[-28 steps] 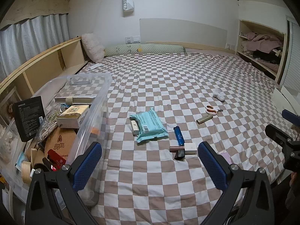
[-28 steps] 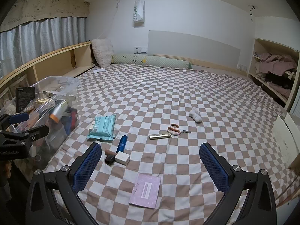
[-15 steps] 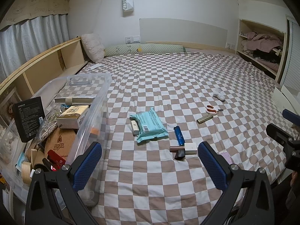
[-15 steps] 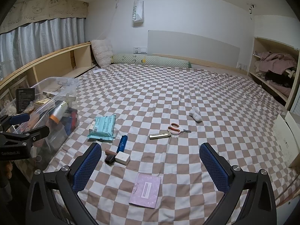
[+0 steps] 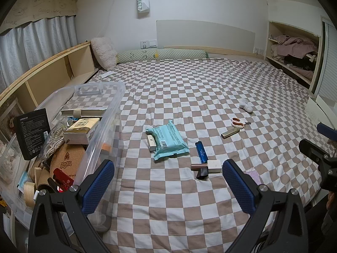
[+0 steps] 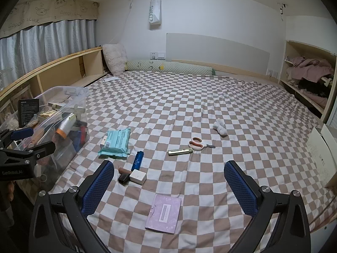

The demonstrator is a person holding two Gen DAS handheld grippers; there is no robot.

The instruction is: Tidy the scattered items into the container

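Ahead of both my grippers the checkered bedspread [image 6: 189, 97] runs wide and bare up to the green bolster [image 6: 168, 67] at the far wall, so most of the room to move is forward and to my right; the bed's near edge drops away just beneath my fingers. My left gripper [image 5: 168, 177] hangs above the cloth with its jaws spread wide, holding nothing and touching nothing. Hard against its left finger stands the clear plastic container [image 5: 101, 126], its long wall close beside the blue pad and its inside crowded with boxes, a cork sheet and rope. Just ahead of this gripper lie the teal wipes packet [image 5: 168, 140], the blue tube [image 5: 201, 152] and a small cluster of a white block [image 5: 214, 166] touching a black piece. My right gripper [image 6: 169, 179] is likewise wide apart and empty, hovering over the lilac notebook [image 6: 164, 214], which lies between its fingers near the bed's edge. Farther ahead and slightly right of it are the gold bar [image 6: 180, 151], the orange-handled scissors [image 6: 197, 143] touching its end, and beyond them a white sock [image 6: 220, 126], well apart from everything else.
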